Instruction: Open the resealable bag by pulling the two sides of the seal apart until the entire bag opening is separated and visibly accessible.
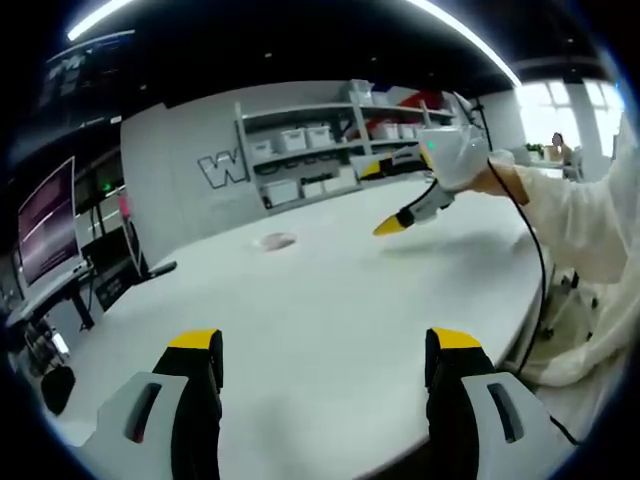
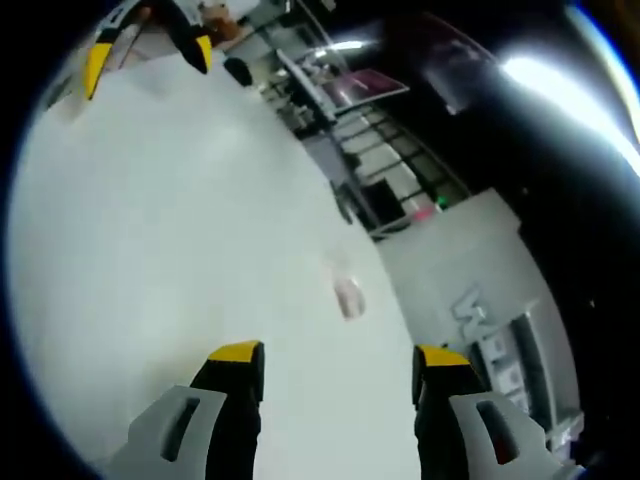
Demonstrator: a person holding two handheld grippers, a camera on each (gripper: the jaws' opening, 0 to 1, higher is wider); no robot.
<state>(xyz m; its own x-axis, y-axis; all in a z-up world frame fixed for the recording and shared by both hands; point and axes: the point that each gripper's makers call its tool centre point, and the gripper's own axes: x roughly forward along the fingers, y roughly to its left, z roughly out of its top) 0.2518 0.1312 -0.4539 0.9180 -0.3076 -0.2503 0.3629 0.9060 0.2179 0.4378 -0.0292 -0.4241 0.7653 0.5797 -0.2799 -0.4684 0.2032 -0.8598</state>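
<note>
The small clear resealable bag (image 1: 277,240) lies flat on the white table (image 1: 330,300), far ahead of my left gripper (image 1: 325,345). That gripper hovers open over the near table with nothing between its yellow-tipped jaws. In the right gripper view the bag (image 2: 348,295) lies just beyond my right gripper (image 2: 338,355), which is open and holds nothing. The right gripper (image 1: 382,198) also enters the left gripper view from the right, above the table and to the right of the bag. The left gripper (image 2: 150,55) appears at the top left of the right gripper view, jaws apart.
A white-sleeved arm (image 1: 585,220) holds the right gripper, with a black cable (image 1: 540,270) hanging off it. Shelves with white bins (image 1: 300,150) stand behind the table. A monitor (image 1: 45,225) is at the left. The table's curved edge (image 1: 520,330) runs along the right.
</note>
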